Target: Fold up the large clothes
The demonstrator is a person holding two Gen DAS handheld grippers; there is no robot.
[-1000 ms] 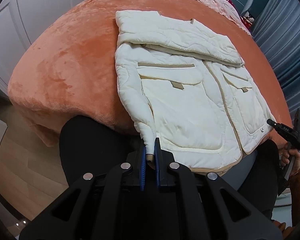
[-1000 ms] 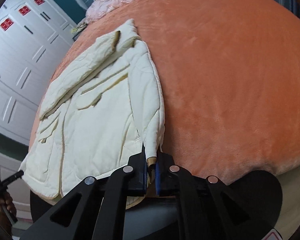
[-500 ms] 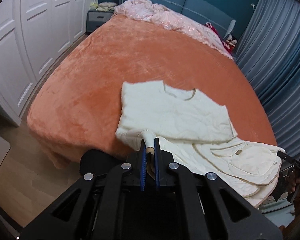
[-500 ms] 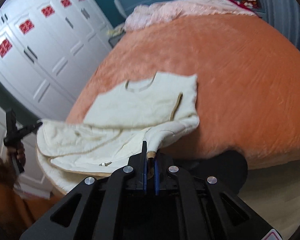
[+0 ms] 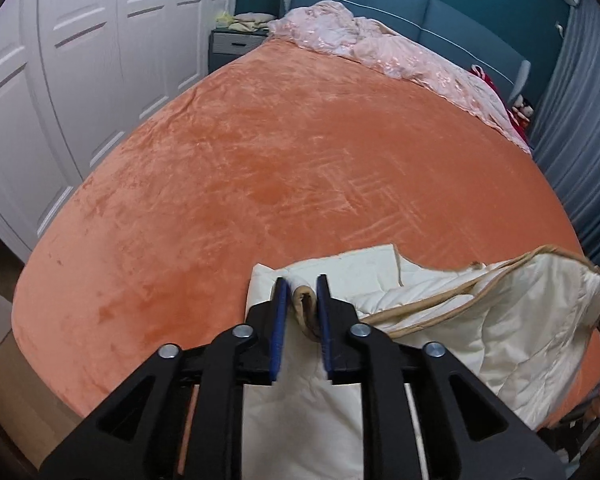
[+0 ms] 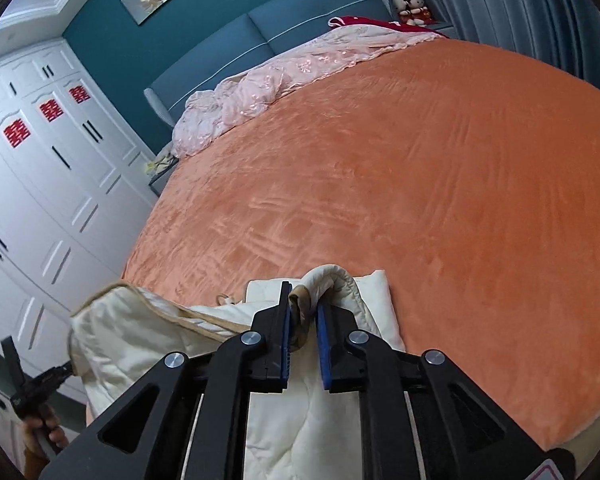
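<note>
Near the bed's [image 5: 228,168] front edge, both grippers, left [image 5: 302,312] & right [image 6: 303,320], have just been opening, jaws apart round the coat's [image 5: 500,320] cuffs w/ the fold laid; next, I think, pull clear.

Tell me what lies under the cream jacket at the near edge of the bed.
The cream jacket lies on the orange blanket, which spreads out bare beyond it. Its folded layers hide the blanket beneath and anything between them. Each gripper has a tan-trimmed cuff between jaws that have just been opening.

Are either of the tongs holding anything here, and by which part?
Nothing is clamped. Both tongs have just been opening: one sleeve cuff of the cream jacket sits loose between the left tongs, and the other cuff sits loose between the right tongs.
</note>
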